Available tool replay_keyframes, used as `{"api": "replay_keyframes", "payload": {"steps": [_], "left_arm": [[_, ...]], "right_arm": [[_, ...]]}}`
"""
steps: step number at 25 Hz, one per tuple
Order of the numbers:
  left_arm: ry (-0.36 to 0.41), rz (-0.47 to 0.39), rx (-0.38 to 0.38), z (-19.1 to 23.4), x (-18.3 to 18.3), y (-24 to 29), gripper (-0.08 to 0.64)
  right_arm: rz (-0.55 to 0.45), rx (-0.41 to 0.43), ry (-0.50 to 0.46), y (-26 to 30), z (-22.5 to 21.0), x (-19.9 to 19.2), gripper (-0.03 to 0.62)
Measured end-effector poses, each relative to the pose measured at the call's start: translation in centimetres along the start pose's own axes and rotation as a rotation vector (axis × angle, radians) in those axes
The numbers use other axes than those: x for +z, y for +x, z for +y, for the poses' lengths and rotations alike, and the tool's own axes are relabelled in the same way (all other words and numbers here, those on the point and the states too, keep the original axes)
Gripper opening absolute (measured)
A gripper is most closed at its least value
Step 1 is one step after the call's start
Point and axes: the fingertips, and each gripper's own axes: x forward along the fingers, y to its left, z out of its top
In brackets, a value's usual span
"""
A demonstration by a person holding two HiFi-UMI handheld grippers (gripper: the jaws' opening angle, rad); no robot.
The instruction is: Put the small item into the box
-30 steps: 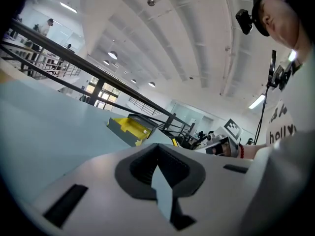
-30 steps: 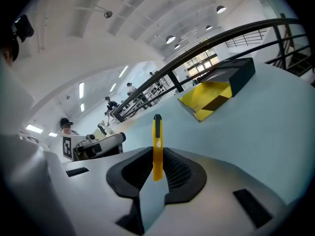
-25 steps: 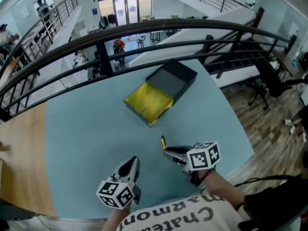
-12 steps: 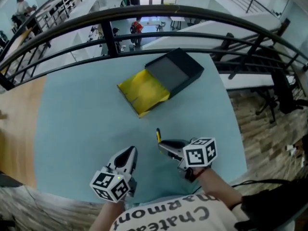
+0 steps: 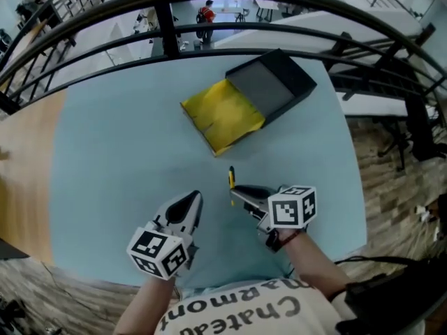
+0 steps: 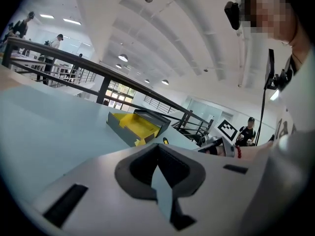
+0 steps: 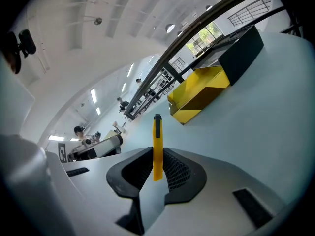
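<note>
Blue table, short of the box: your right gripper clamps the yellow stick, left gripper pinched together, empty; prob. next, carry over box, release.

Desk: on my feed, a pale blue-green top with a rounded far edge.
Railing: black metal bars and posts curve round the desk's far side.
Beyond the railing: I look down on a lower level with tables and a person in a red top.
Floor: brown wood planks right of the desk.
Left side: a tan wooden surface borders the desk.
Ceiling: white, arched, ribbed.
Light: round ceiling lamps, lit; bright window panes far off.
</note>
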Motion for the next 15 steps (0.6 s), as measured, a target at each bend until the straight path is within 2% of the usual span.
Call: {"api": "replay_keyframes", "payload": {"steps": [6, 15], "left_arm": [[-0.036, 0.037, -0.090, 1.7, 0.3, 0.7, 0.003], [-0.025, 0.066, -0.234, 4.3, 2.0, 2.9, 0.003]], "right_arm": [[-0.058, -0.067, -0.004, 1.9, 0.3, 2.0, 0.083], [-0.188, -0.234, -0.095, 2.6, -0.8, 11.3, 0.083]]}}
